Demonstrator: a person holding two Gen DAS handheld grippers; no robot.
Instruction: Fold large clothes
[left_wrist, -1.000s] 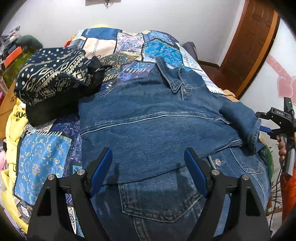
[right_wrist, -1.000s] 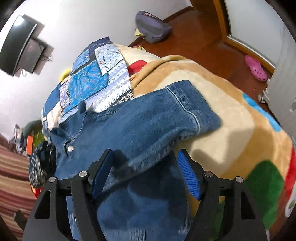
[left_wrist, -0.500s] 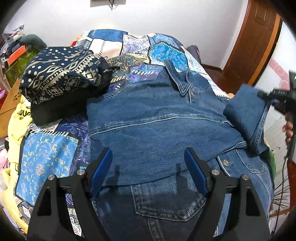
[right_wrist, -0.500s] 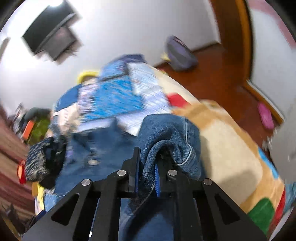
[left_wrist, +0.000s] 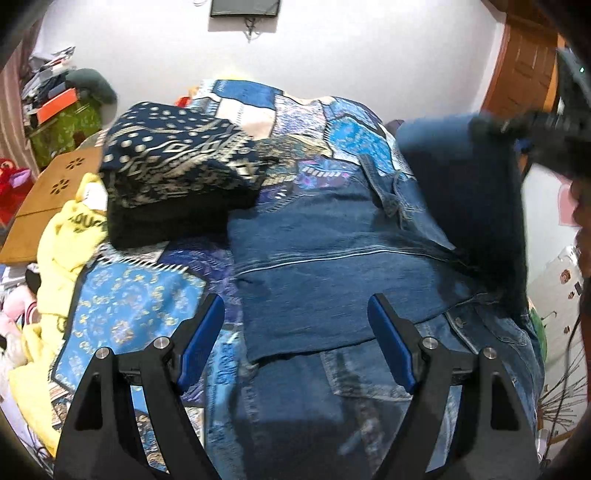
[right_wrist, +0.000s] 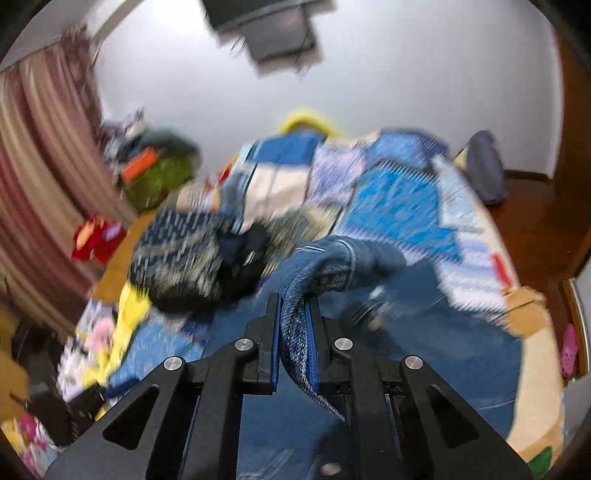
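- Since a second ago my right gripper (right_wrist: 293, 328) has gone from open over the sleeve cuff (right_wrist: 345, 264) to clamped on it, and the sleeve now hangs lifted above the jacket's right side instead of lying flat on the blanket.
- The right pads pinch a fold of denim; the cuff bulges out just past the fingertips.
- My left gripper (left_wrist: 295, 343) stands wide open with nothing between its blue pads (left_wrist: 201, 341), above the lower edge of the folded-over panel.
- The denim jacket (left_wrist: 332, 280) lies spread on the patchwork bedspread (left_wrist: 125, 306), collar toward the far wall.
- In the left view the raised sleeve is a dark, blurred flap at the right, with the other tool behind it.
- A folded dark patterned cloth (left_wrist: 177, 166) sits on the bed, left of the jacket, near its shoulder.
- The right view is motion-blurred, so finer detail there is unclear.
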